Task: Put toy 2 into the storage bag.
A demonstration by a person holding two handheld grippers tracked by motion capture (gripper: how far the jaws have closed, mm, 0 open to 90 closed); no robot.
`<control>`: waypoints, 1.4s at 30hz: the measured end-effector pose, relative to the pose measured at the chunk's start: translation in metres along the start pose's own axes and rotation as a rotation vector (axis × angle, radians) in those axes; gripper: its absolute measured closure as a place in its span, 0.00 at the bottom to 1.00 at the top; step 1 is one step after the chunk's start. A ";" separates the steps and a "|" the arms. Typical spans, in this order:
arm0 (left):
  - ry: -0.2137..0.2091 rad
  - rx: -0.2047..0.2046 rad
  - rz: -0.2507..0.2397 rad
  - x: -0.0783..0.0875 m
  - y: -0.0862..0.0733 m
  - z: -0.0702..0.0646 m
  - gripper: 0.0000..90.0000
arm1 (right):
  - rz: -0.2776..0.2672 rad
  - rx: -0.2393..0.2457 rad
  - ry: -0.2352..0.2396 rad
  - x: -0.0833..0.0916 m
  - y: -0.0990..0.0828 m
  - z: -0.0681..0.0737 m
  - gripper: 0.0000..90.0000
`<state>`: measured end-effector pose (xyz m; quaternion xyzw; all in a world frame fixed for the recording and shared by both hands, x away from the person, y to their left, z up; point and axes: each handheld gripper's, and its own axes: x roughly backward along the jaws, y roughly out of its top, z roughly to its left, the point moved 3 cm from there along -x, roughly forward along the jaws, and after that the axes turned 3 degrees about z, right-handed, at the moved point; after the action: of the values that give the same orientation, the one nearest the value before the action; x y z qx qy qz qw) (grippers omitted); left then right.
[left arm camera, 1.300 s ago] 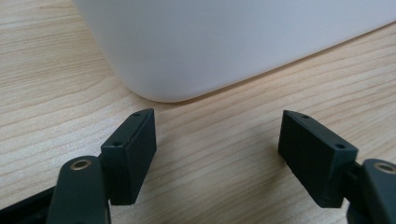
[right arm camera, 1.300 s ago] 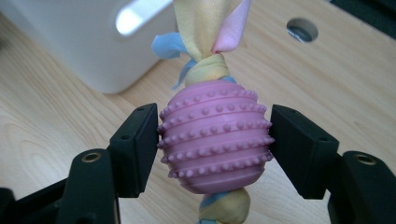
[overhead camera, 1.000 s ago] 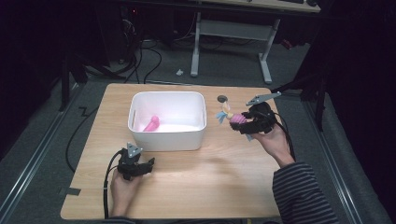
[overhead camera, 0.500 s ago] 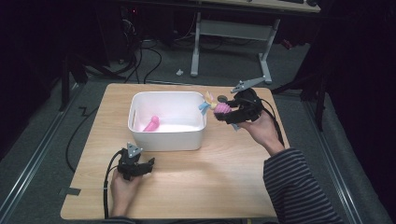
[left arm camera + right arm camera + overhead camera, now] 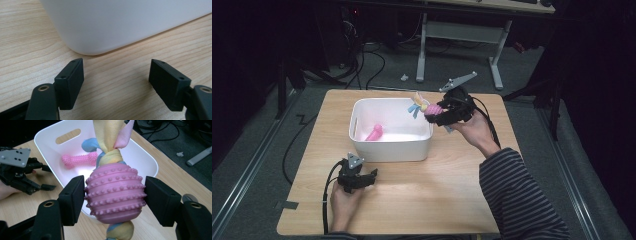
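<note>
The pink studded ball toy (image 5: 115, 192), threaded on a knotted yellow, blue and pink rope, hangs over the right rim of the white bin (image 5: 362, 111), its long axis running away from the right hand-held gripper (image 5: 432, 111) toward the bin's inside. That hand-held gripper is clenched across the ball's middle. A pink bone toy (image 5: 374, 133) lies in the bin. The left hand-held gripper (image 5: 373, 174) rests released on the bench (image 5: 452, 190), just beside the bin's near wall.
</note>
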<state>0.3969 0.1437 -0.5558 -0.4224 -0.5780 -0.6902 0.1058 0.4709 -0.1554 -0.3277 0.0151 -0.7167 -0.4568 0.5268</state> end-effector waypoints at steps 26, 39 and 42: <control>0.005 -0.004 0.001 0.000 0.000 -0.001 0.32 | 0.107 0.104 0.083 -0.071 0.027 0.033 0.38; 0.001 -0.004 0.003 0.000 0.000 -0.001 0.31 | 0.155 0.137 0.134 -0.089 0.024 0.049 0.38; 0.001 -0.003 0.002 0.000 0.000 0.000 0.31 | 0.163 0.144 0.146 -0.092 0.024 0.053 0.38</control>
<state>0.3966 0.1433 -0.5558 -0.4230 -0.5763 -0.6912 0.1062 0.4823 -0.0616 -0.3808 0.0279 -0.7061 -0.3575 0.6106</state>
